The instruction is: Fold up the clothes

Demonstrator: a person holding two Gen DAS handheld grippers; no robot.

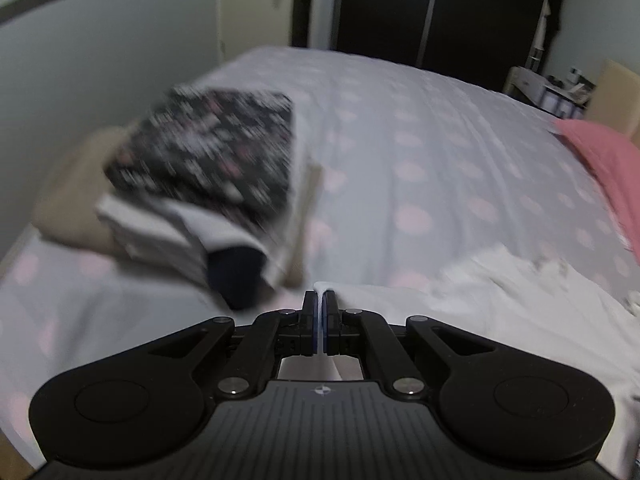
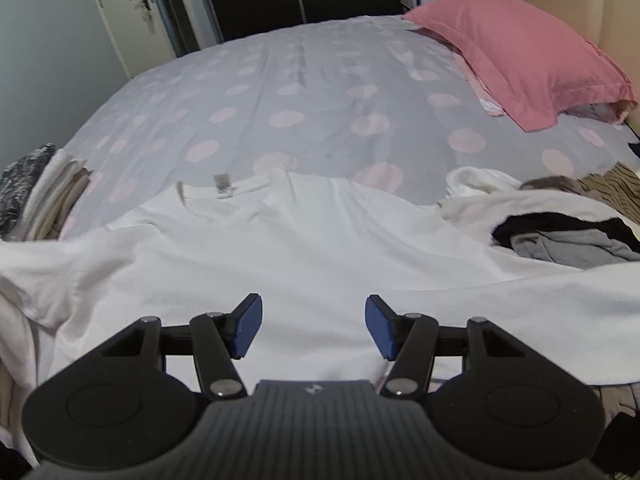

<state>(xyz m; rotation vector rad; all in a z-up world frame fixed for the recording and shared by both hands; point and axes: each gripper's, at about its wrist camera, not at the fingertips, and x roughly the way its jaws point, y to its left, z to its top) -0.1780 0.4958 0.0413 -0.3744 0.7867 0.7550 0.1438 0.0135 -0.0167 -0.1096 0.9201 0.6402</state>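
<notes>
Across the frame's lower half, white shirt lies on the bed. Left tool pinches its edge closed; right tool hovers open, empty. I'd lift evenly, keeping the fabric taut.

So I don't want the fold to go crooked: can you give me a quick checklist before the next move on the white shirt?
1. Left gripper pinching the white shirt: ok, jaws shut with a white edge between them.
2. Right gripper ready to grab: ok, jaws open above the cloth, holding nothing.
3. Shirt spread flat on the bed: not ok, wrinkled, one sleeve bunched at the left.
4. Shirt free of the unfolded pile: not ok, dark and grey clothes lie on its right side.
5. Folded stack out of the way: ok, off to the left.
6. Which part the left gripper holds: cannot tell.
</notes>
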